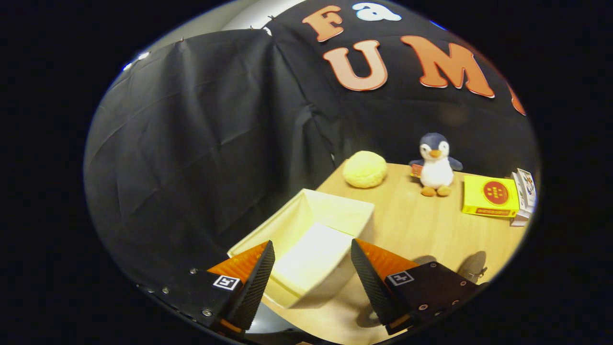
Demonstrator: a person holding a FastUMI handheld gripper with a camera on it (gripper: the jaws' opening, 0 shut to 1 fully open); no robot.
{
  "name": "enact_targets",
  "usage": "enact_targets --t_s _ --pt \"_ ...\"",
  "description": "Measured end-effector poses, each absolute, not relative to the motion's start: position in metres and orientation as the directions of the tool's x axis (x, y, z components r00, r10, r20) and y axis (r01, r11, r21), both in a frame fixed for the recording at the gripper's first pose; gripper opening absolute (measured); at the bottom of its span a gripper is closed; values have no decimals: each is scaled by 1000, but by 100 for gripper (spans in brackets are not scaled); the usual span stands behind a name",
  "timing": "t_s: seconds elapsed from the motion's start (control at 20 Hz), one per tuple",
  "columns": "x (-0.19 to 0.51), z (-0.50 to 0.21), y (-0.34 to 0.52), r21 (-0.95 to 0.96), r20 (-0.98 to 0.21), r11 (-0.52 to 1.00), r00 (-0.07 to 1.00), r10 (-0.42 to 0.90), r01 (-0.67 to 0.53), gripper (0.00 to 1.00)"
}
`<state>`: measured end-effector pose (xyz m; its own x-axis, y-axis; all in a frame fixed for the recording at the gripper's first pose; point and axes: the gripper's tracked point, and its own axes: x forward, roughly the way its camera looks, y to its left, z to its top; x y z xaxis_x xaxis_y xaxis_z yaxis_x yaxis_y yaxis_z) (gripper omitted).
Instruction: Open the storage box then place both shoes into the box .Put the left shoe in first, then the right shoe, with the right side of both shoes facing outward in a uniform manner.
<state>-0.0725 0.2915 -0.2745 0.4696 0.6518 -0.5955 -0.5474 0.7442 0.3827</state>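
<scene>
A: Largest first. Counter, pale wood, runs from centre to lower right of the frame. On it the storage box, cream, sits lower centre, near the counter's left edge.

B: Open or closed?

A: Looks open already; inner walls and a pale floor or flap show. Cannot tell whether a lid is folded inside. No shoe in it.

B: And the tool?

A: Tool, bottom centre, fingers spread wide, pinching nothing. The box's near end shows between and just beyond them.

B: Smaller items?

A: Yellow flat box at right, with a small stack of packs beside it. Round yellow cushion behind the storage box, upper centre. Plush penguin to its right.

B: Risks from here?

A: My reading: the box is soft-walled and close to the counter's edge, so a push from a finger could fold a wall or slide it off. A collapsed wall would narrow the opening for the first shoe. The order and the facing of the shoes also need care.
</scene>
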Motion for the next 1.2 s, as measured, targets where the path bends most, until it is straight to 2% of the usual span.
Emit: enact_targets --t_s 0.4,0.6,0.7,1.0,1.1,1.2 --pt "-85 -358 198 295 -733 875 496 464 -383 96" --pt "-93 -394 176 280 -782 906 471 408 -318 96" --pt "-90 -414 166 247 -804 919 464 371 -307 91" --pt "-65 -463 152 161 -828 951 487 277 -265 66" --pt "-62 -475 161 166 -834 947 472 284 -275 58" --pt "-59 -485 159 123 -851 953 465 245 -278 48"
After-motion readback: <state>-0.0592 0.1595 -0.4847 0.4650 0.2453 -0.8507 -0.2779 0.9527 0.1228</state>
